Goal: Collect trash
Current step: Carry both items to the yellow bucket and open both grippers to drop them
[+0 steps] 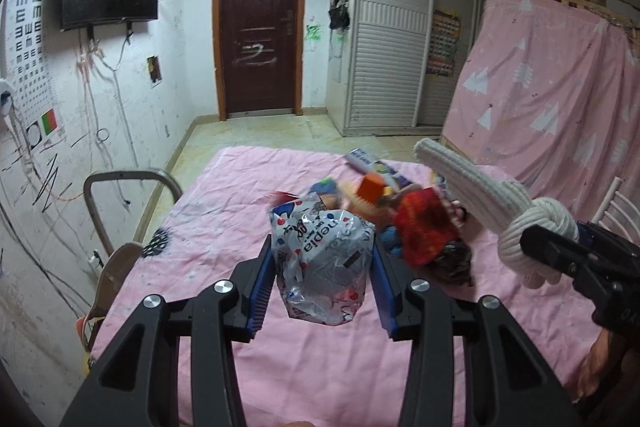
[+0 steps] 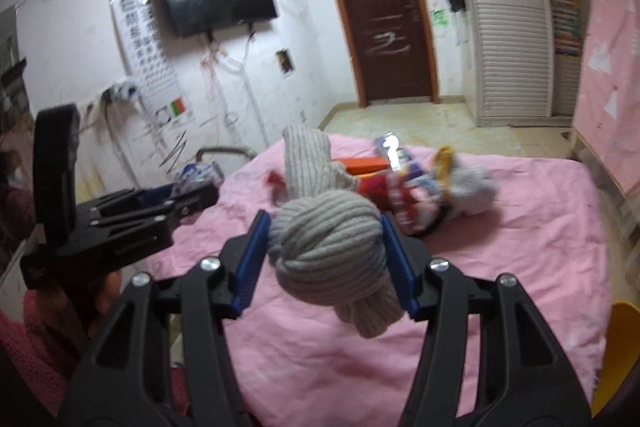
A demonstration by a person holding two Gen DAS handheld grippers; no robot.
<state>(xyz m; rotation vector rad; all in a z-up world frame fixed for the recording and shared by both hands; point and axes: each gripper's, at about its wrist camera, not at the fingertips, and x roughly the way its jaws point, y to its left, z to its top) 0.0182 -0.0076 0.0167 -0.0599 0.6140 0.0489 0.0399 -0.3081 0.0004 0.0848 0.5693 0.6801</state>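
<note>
Both handheld tools, the left gripper and right gripper, share black angular linkage arms with cut-out windows, silver round-head screws at the pivots, and ribbed blue finger pads. A fuzzy pink sleeve covers the person's left arm.

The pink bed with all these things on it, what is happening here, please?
A person holds a gripper in each hand over the pink bed. The left gripper is shut on a crumpled plastic bag, lifted above the sheet. The right gripper is shut on a knotted knit cloth. A pile of mixed wrappers and small items lies on the bed beyond them.
</note>
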